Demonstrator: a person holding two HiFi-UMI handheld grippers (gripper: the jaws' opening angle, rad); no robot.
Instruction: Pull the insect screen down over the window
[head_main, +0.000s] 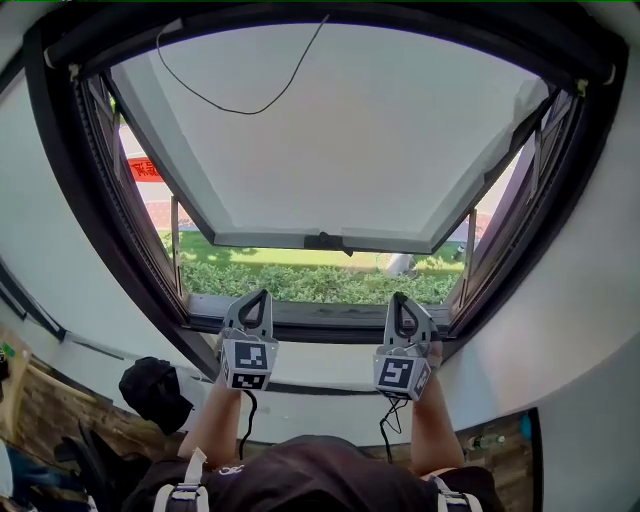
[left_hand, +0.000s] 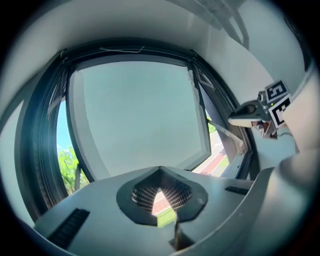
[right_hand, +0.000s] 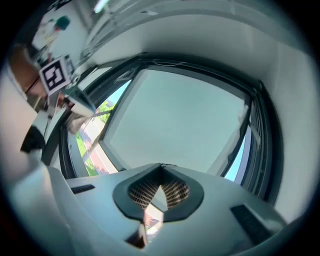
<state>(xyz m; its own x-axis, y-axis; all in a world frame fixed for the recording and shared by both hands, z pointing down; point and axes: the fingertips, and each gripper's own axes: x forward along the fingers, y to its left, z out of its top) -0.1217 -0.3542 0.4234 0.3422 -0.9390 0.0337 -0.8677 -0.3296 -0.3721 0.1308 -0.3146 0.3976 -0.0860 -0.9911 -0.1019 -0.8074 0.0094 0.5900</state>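
Nearest, my left tongs (head_main: 256, 296) were clenched shut and empty by the sill (head_main: 320, 318). My right tongs (head_main: 402, 298) were the same. Above, the insect screen (head_main: 330, 130) covered most of the window (head_main: 60, 200), with hedge (head_main: 300, 283) showing below its bottom bar (head_main: 260, 240).

Bright daylight flooded through the window (head_main: 330, 140), leaving its frame (head_main: 60, 170) near-black by contrast. All 3 views showed strong fisheye bending and dark vignetted corners. Both gripper views looked soft, hazy and bluish.
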